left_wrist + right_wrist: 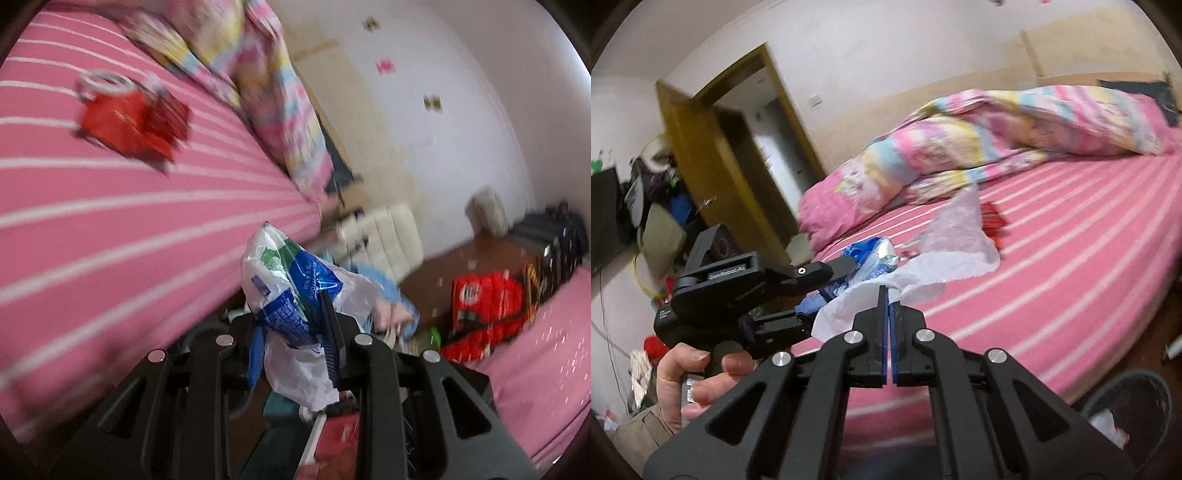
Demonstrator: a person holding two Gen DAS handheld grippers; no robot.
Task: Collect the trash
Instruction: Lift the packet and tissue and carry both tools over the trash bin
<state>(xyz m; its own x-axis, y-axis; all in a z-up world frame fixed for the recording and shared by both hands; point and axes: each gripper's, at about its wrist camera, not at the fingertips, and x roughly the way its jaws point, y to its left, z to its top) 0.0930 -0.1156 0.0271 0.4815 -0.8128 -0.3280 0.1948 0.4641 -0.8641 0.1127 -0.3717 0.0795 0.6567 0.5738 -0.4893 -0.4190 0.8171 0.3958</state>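
Crinkled blue-and-white plastic wrapper (284,295) is clamped in the left gripper (295,325), its jaws narrowed onto it; print on it is too blurred to read. Right of that, white tissue (923,269) is pinched in the right gripper (888,295), jaws fully together. Beyond the tissue, a red item (991,218) on the striped bed (1071,258) is mostly hidden. Below the right jaws, a dark bin (1134,395) is cut off.

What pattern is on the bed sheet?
The bed sheet is pink with thin white stripes, clearest in the right wrist view.
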